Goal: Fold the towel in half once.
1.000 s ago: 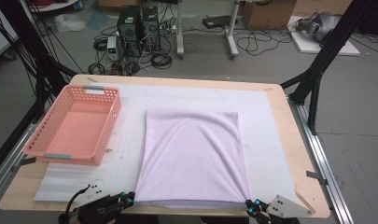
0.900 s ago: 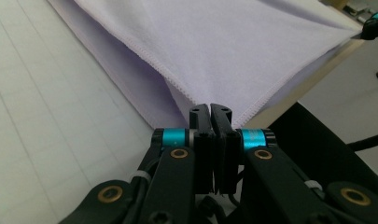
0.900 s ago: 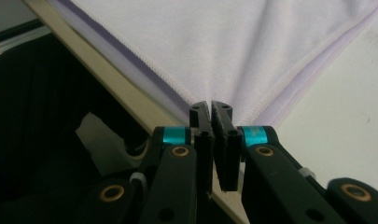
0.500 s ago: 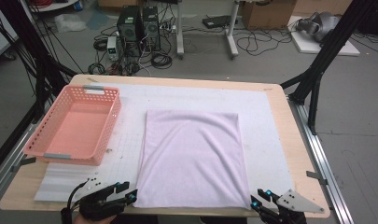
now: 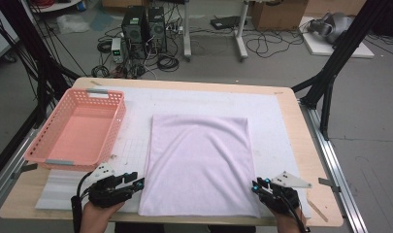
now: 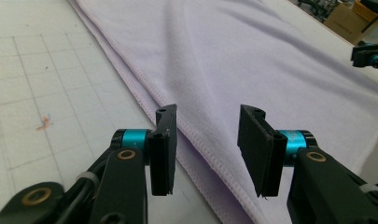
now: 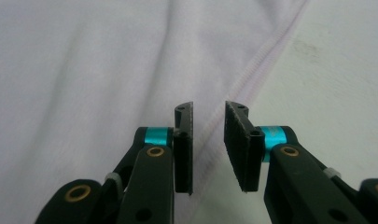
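Cloth (image 5: 199, 162) lies flat, reaching ahead of both sets of jaws; this looks like lining up for a fold. Left gripper (image 6: 207, 149) has its jaws spread, lately narrowing, hem running between them unpinched. Right gripper (image 7: 208, 145) likewise, its gap slimmer, closing over the seam. Next, I'd judge: pinch both near corners together

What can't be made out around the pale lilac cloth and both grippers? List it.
- Pale lilac cloth: its near right corner, high view, hidden under the right gripper.
- Left gripper: high view too small to show its jaw gap.
- Pink plastic basket: inside of its near wall, hidden by the rim.
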`<act>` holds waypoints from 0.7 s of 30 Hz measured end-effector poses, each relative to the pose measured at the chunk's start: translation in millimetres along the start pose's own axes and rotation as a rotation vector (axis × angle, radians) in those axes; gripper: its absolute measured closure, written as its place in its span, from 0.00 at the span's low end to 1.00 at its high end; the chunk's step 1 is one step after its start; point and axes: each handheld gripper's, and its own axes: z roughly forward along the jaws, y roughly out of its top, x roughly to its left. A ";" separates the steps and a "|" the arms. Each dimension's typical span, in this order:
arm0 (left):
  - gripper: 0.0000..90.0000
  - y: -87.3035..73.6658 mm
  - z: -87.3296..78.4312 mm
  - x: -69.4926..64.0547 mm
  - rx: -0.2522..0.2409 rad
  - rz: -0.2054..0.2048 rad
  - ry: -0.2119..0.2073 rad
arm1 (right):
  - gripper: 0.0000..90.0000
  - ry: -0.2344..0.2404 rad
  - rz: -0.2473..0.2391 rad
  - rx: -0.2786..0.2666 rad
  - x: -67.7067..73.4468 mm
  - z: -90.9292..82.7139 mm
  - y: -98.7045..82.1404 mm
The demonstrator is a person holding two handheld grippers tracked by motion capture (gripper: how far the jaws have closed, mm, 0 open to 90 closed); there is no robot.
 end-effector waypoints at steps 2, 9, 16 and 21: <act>0.64 2.2 4.0 2.8 0.003 0.001 0.000 | 0.80 0.005 -0.004 0.021 0.3 10.8 4.3; 0.64 12.5 16.6 12.3 0.001 -0.001 0.000 | 0.97 -0.058 -0.064 0.110 -3.5 9.5 9.8; 0.67 25.8 37.9 22.3 0.029 0.019 0.012 | 0.79 -0.034 -0.082 0.105 -8.0 11.5 16.6; 0.70 33.4 57.3 29.8 0.075 0.031 0.045 | 0.75 -0.038 -0.079 0.046 -14.7 14.9 25.0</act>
